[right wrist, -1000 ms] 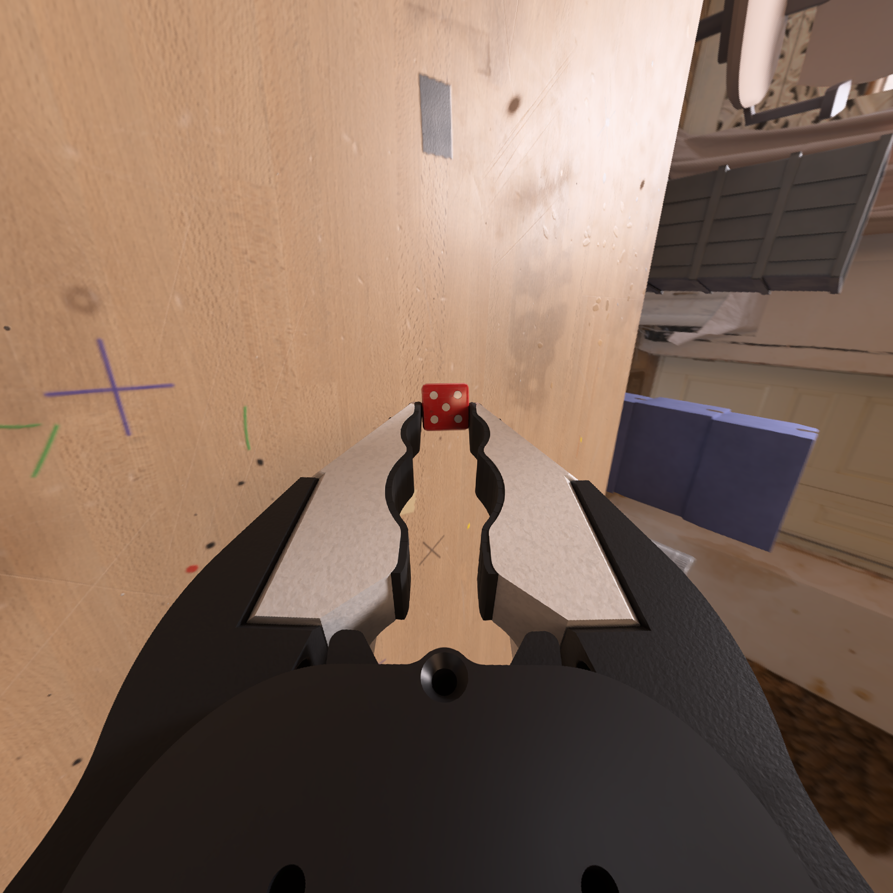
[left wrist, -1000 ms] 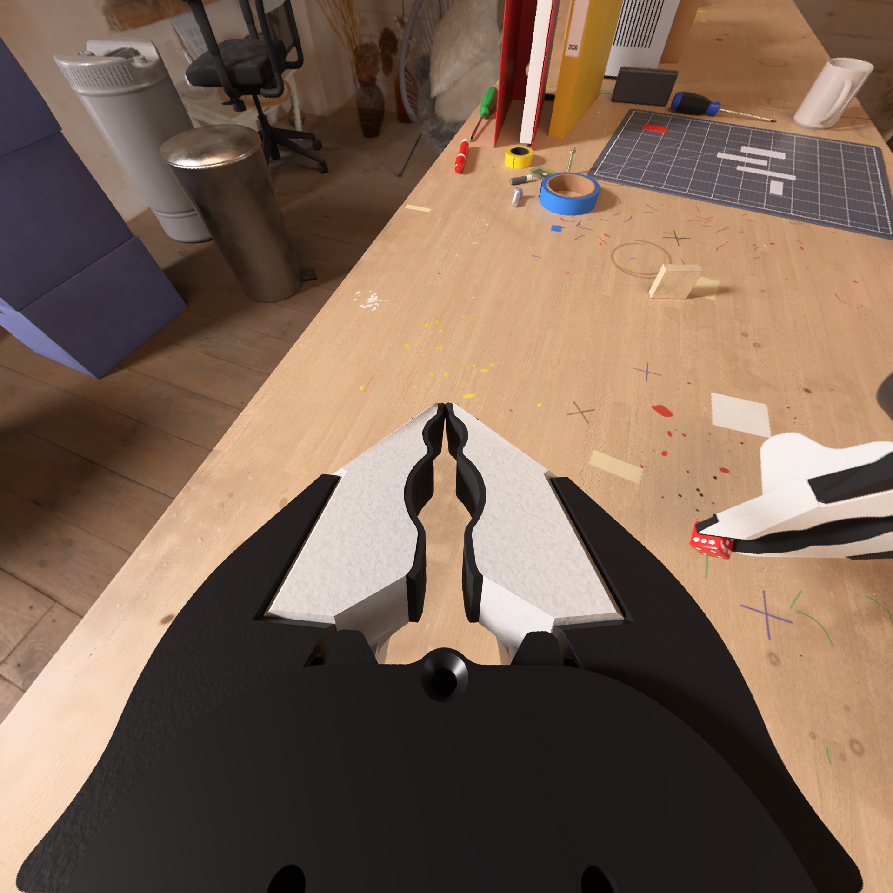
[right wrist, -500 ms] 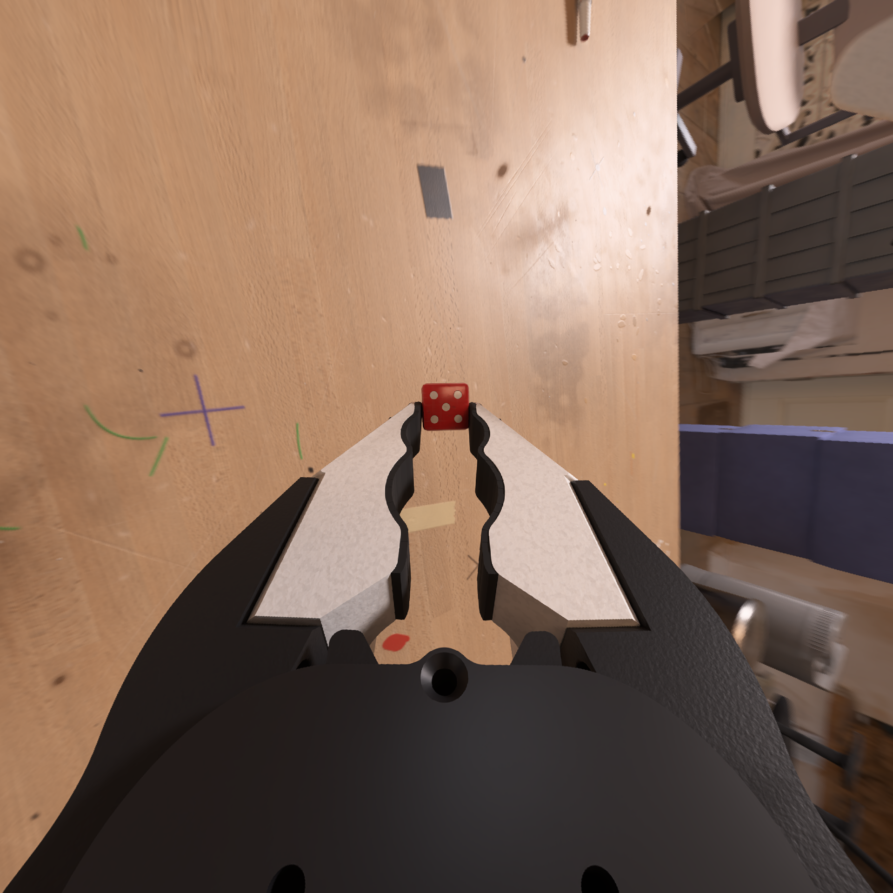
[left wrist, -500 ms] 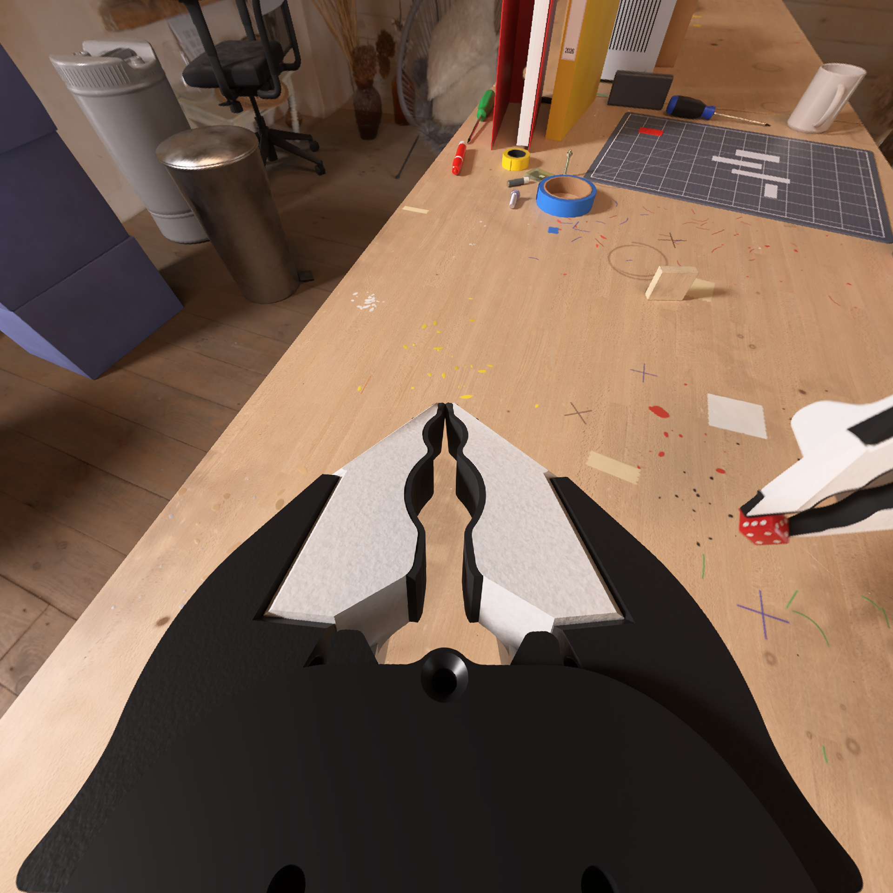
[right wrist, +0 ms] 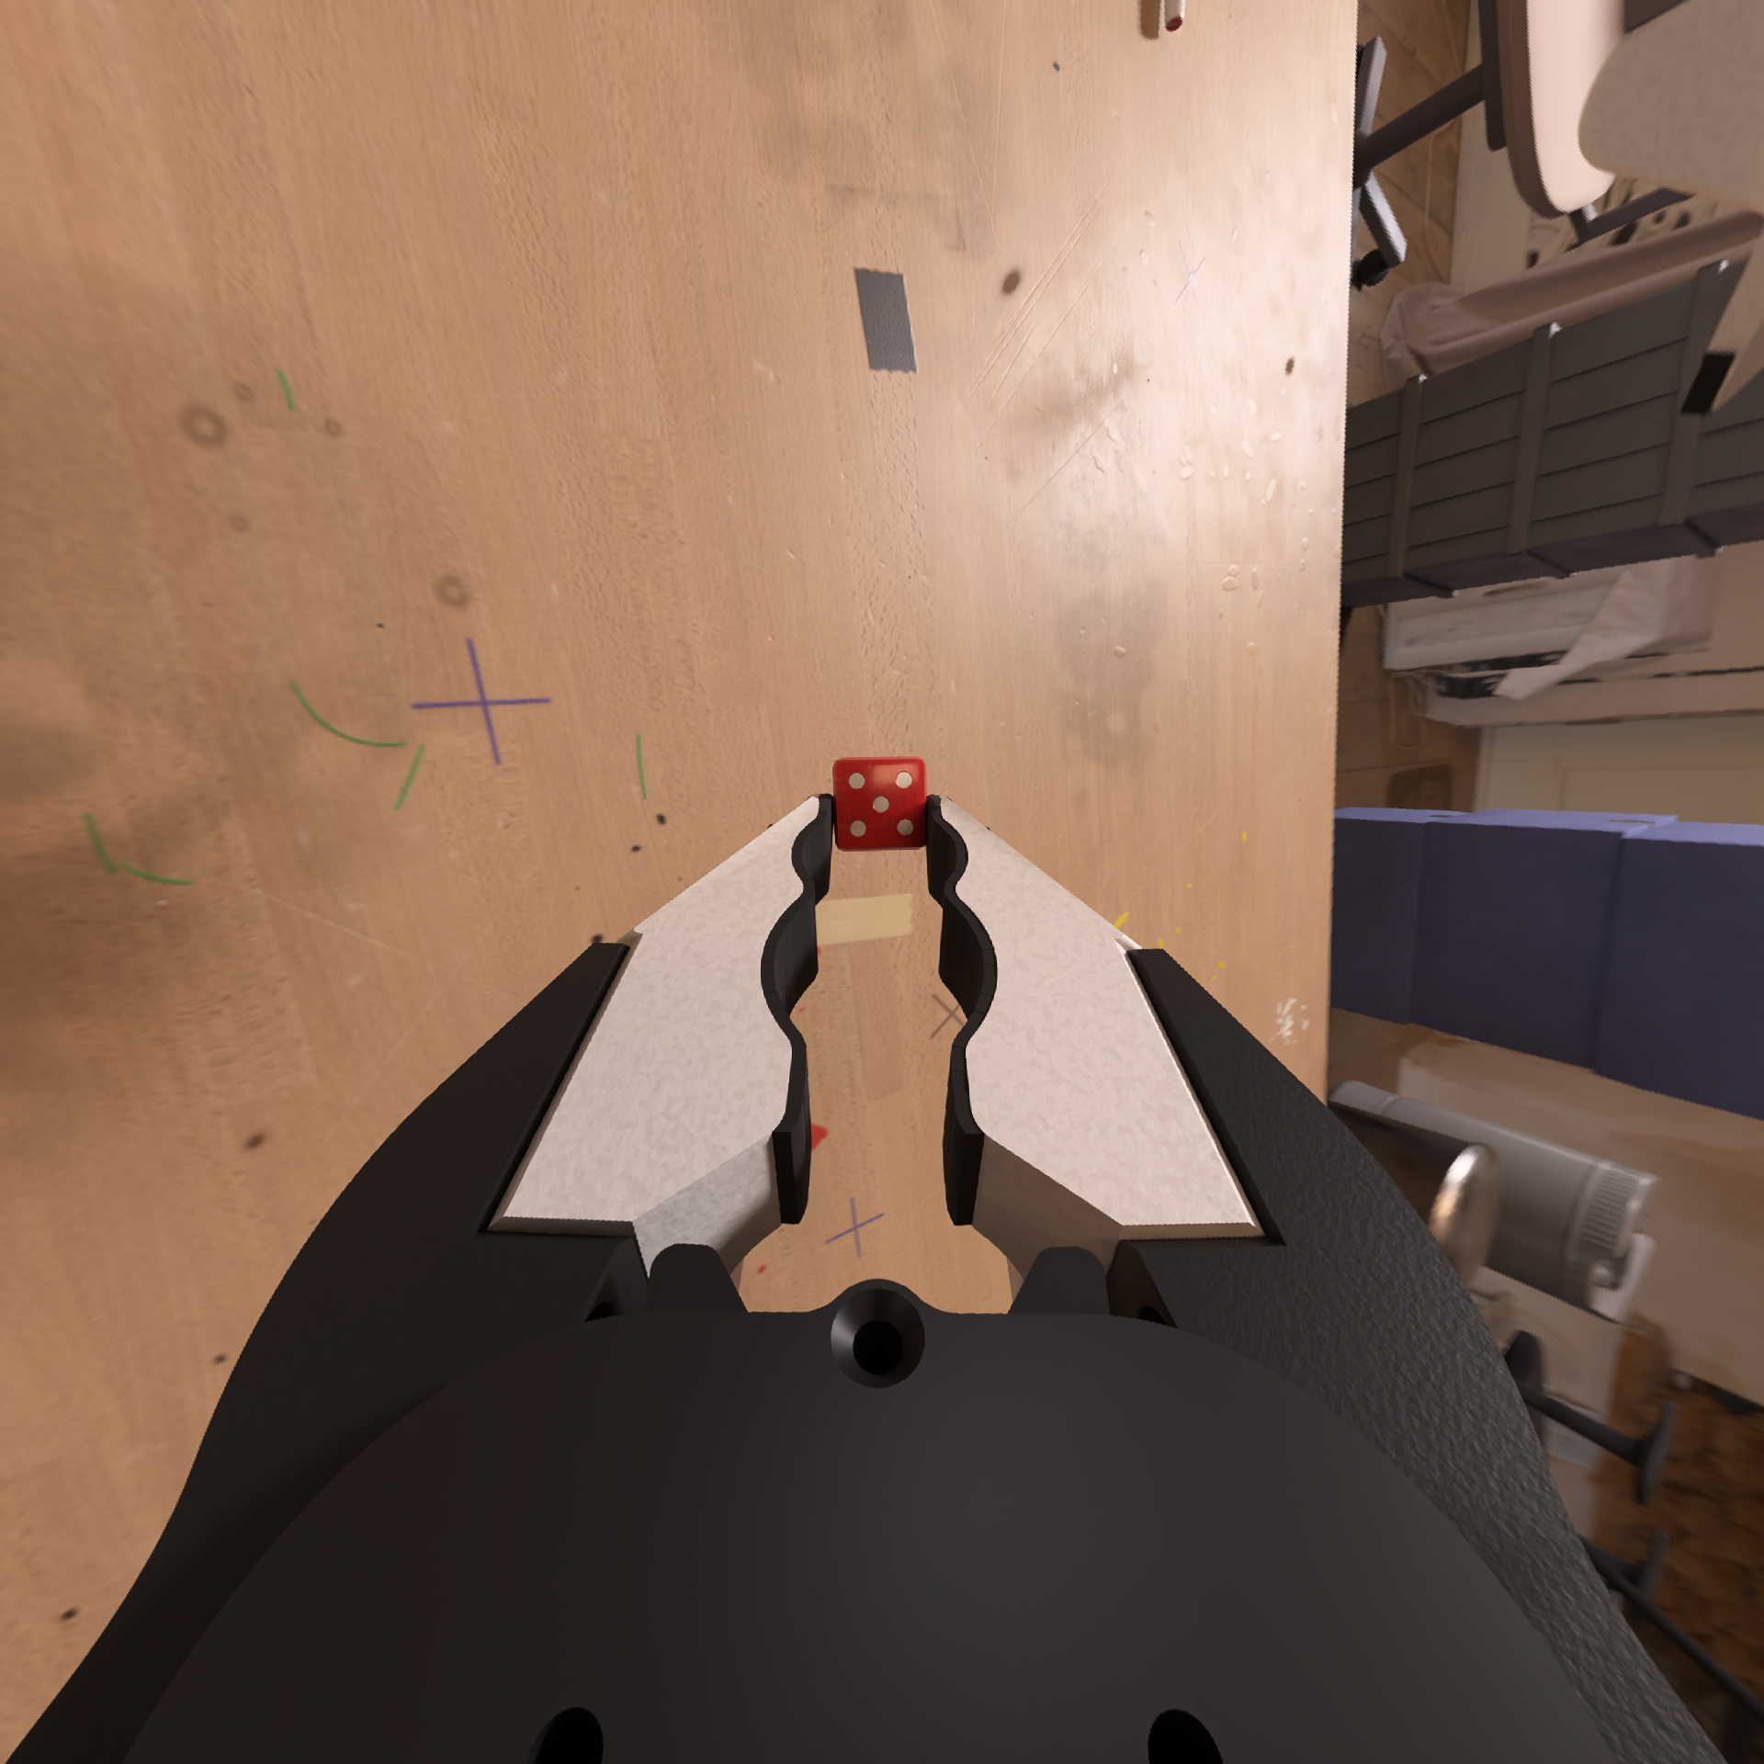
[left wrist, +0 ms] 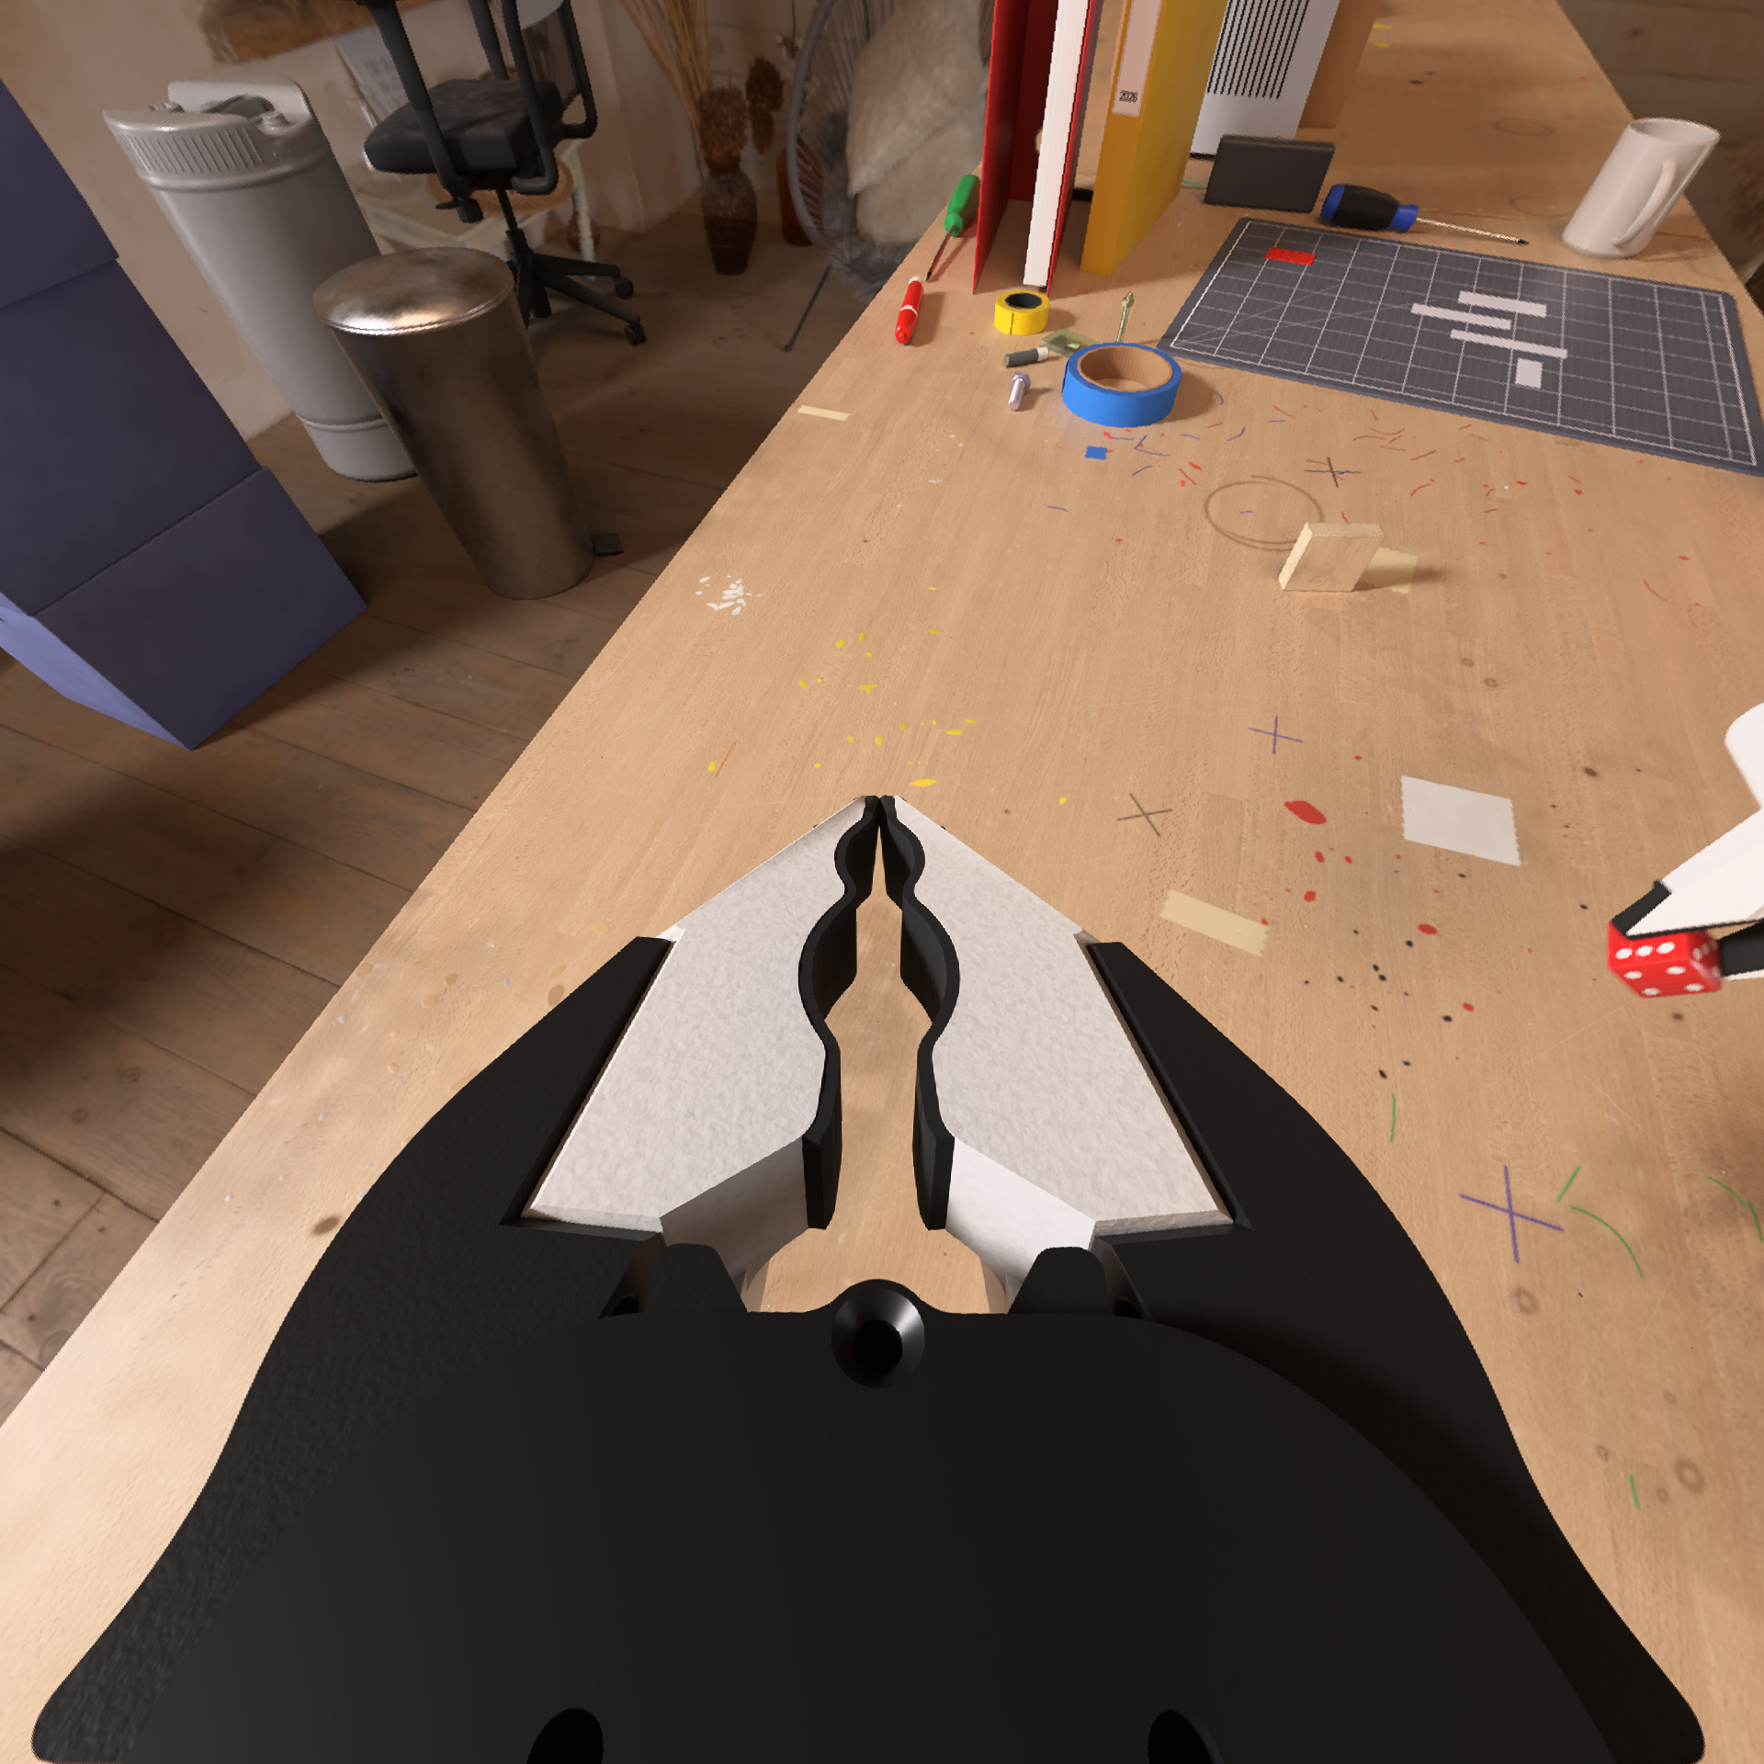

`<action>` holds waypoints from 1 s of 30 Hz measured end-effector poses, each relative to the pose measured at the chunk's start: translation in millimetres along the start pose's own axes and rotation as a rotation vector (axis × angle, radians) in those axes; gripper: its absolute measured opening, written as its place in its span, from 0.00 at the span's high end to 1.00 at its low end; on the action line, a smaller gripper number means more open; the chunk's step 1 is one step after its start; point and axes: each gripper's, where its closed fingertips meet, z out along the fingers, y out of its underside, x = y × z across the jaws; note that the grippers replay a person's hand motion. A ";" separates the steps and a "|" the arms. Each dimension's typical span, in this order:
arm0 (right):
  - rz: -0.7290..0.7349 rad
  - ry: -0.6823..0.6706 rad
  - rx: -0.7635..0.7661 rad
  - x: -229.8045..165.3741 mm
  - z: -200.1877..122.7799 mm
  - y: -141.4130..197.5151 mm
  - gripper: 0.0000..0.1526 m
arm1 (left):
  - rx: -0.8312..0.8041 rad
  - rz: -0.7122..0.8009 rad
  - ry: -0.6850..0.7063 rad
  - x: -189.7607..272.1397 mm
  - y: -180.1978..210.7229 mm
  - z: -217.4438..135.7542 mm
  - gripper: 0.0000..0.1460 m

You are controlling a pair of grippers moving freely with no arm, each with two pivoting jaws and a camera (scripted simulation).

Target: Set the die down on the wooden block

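My right gripper (right wrist: pixel 879 811) is shut on a small red die (right wrist: pixel 879 803) with white pips, held at the fingertips above the wooden table (right wrist: pixel 573 382). In the left wrist view the same die (left wrist: pixel 1663 962) hangs at the far right edge in the right gripper's tips, clear of the table. The pale wooden block (left wrist: pixel 1329 556) lies flat on the table, well beyond and left of the die. My left gripper (left wrist: pixel 879 809) is shut and empty, low over the table near its left edge. The block does not show in the right wrist view.
A blue tape roll (left wrist: pixel 1122 382), yellow tape roll (left wrist: pixel 1020 311), red marker (left wrist: pixel 908 310), upright binders (left wrist: pixel 1079 134), a grey cutting mat (left wrist: pixel 1470 334), screwdriver (left wrist: pixel 1370 207) and white mug (left wrist: pixel 1637 186) sit at the far end. The table's left edge drops to a floor with bins (left wrist: pixel 458 420).
The right gripper has carried the die up off the table and to the right in the left wrist view. The left gripper has stayed shut and nearly still.
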 end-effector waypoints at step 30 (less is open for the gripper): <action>0.124 0.000 -0.022 -14.7 -27.9 30.3 0.88 | 0.010 -0.007 0.014 0.4 0.1 -0.4 1.00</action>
